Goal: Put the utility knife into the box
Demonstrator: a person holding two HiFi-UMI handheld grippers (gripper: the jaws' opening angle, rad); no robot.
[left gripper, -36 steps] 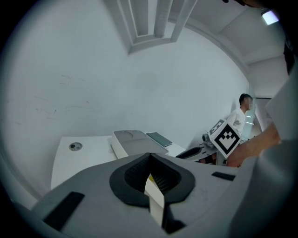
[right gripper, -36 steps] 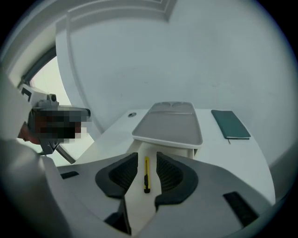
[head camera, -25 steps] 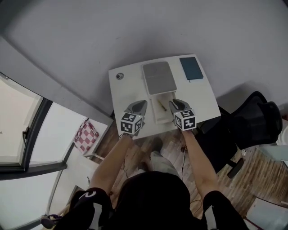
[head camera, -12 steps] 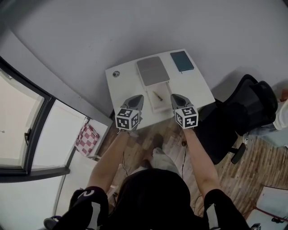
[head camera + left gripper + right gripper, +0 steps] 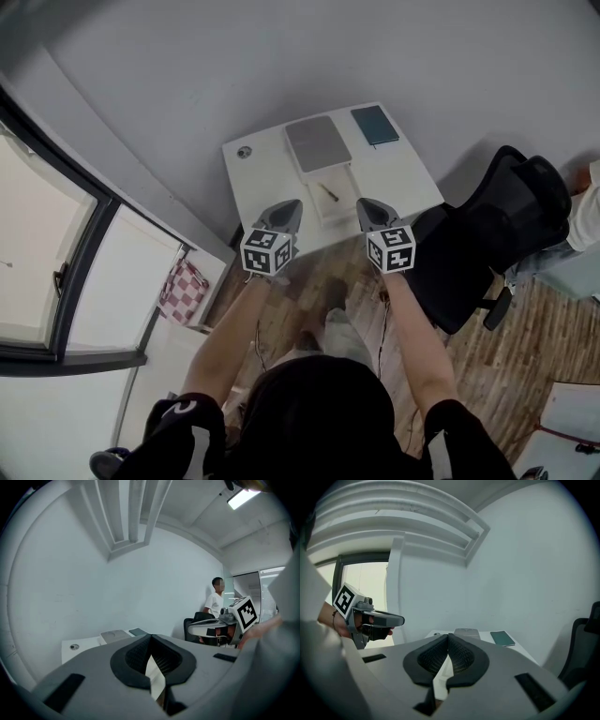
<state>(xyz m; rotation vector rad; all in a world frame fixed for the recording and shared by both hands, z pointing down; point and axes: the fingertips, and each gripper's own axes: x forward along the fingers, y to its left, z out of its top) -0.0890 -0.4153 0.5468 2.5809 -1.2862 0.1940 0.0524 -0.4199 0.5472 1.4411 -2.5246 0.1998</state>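
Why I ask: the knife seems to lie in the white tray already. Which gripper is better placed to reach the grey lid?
Left, narrowly. The left gripper and right gripper hang shut, empty, flanking the white open tray; the flat grey lid beyond sits slightly toward the left one.

White rectangular table point(image 5: 262, 178) and white shallow box point(image 5: 337, 211). Grey flat panel point(image 5: 317, 143), far. Dark teal notebook point(image 5: 374, 125), far right. Black office chair point(image 5: 487, 234), right. Red-and-white checked cloth point(image 5: 178, 289), left. Brown wood-plank floor point(image 5: 534, 328).
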